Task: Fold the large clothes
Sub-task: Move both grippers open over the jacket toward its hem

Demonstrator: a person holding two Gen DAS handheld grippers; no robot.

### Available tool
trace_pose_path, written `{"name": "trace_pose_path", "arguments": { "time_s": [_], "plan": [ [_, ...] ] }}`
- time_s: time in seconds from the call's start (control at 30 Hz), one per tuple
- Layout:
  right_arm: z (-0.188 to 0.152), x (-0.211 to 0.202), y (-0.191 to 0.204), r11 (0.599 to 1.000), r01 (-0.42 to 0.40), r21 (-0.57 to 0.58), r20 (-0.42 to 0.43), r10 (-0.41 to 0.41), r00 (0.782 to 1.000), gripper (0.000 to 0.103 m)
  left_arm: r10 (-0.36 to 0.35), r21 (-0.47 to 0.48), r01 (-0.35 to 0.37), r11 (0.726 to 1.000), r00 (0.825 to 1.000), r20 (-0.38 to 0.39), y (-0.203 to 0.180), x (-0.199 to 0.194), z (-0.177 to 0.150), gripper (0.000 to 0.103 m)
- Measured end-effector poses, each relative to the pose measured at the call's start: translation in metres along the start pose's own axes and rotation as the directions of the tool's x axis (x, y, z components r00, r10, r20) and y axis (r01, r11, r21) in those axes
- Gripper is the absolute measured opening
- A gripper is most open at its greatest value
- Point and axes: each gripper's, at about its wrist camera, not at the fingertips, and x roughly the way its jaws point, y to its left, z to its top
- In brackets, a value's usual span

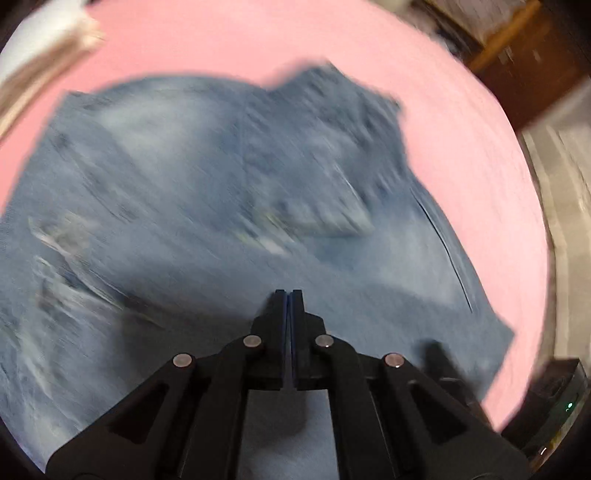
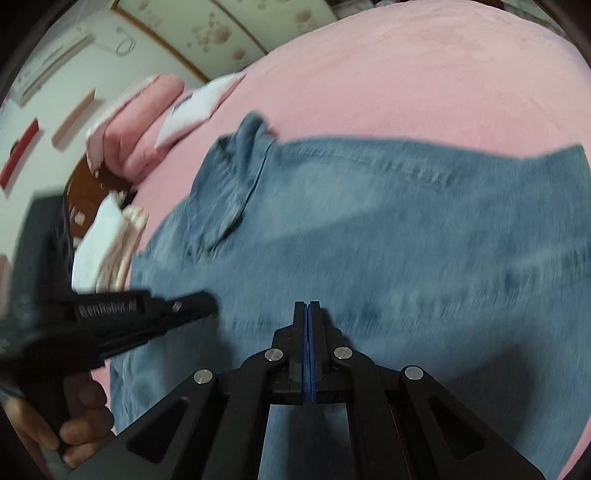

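Jeans (image 2: 369, 240): faded mid-blue denim w/ paler worn patches, lighter stitch lines along the seams. Bed sheet (image 2: 406, 74): plain pink. Both claws black, blue pads, silver rivets: left claw (image 1: 289, 293), right claw (image 2: 307, 304). Folded blanket (image 2: 144, 110) pink; pillow (image 2: 195, 107) white w/ a blue mark. Wall panel (image 2: 207, 29): cream w/ brownish flower print.

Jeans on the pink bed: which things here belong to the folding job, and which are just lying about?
Job:
jeans
left gripper, shut
right gripper, shut
pink sheet, the work surface

Lying about:
pink pillows
white cloth
white folded items
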Motion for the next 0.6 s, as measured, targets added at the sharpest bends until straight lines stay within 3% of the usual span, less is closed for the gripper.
{"name": "trace_pose_path", "arguments": {
  "time_s": [0.1, 0.2, 0.23, 0.33, 0.43, 0.53, 0.6],
  "plan": [
    [0.023, -0.019, -0.050, 0.991, 0.127, 0.041, 0.081, -0.130, 0.988, 0.000, 0.120, -0.078, -0.114, 0.990, 0.990, 0.073, 0.040, -0.008, 0.020, 0.000],
    [0.034, -0.046, -0.096, 0.972, 0.195, 0.129, 0.123, -0.211, 0.970, 0.000, 0.169, -0.152, -0.155, 0.976, 0.982, 0.086, 0.077, -0.011, 0.036, 0.000],
    [0.037, -0.056, -0.108, 0.960, 0.236, 0.149, 0.140, -0.257, 0.956, 0.000, 0.149, -0.159, -0.134, 0.978, 0.985, 0.086, 0.086, -0.009, 0.040, 0.000],
    [0.038, -0.062, -0.130, 0.959, 0.195, 0.206, 0.132, -0.224, 0.966, 0.000, 0.255, -0.127, -0.248, 0.960, 0.966, 0.040, 0.103, 0.004, 0.047, 0.000],
    [0.039, -0.052, -0.126, 0.950, 0.259, 0.174, 0.119, -0.282, 0.952, 0.000, 0.196, -0.181, -0.187, 0.966, 0.980, 0.036, 0.124, 0.003, 0.045, 0.000],
    [0.031, -0.060, -0.110, 0.927, 0.351, 0.136, 0.124, -0.367, 0.922, 0.000, 0.211, -0.182, -0.195, 0.964, 0.975, 0.074, 0.128, -0.017, 0.042, 0.000],
    [0.030, -0.064, -0.094, 0.937, 0.317, 0.143, 0.151, -0.338, 0.929, 0.000, 0.190, -0.168, -0.169, 0.971, 0.975, 0.113, 0.125, -0.035, 0.035, 0.000]
  ]
}}
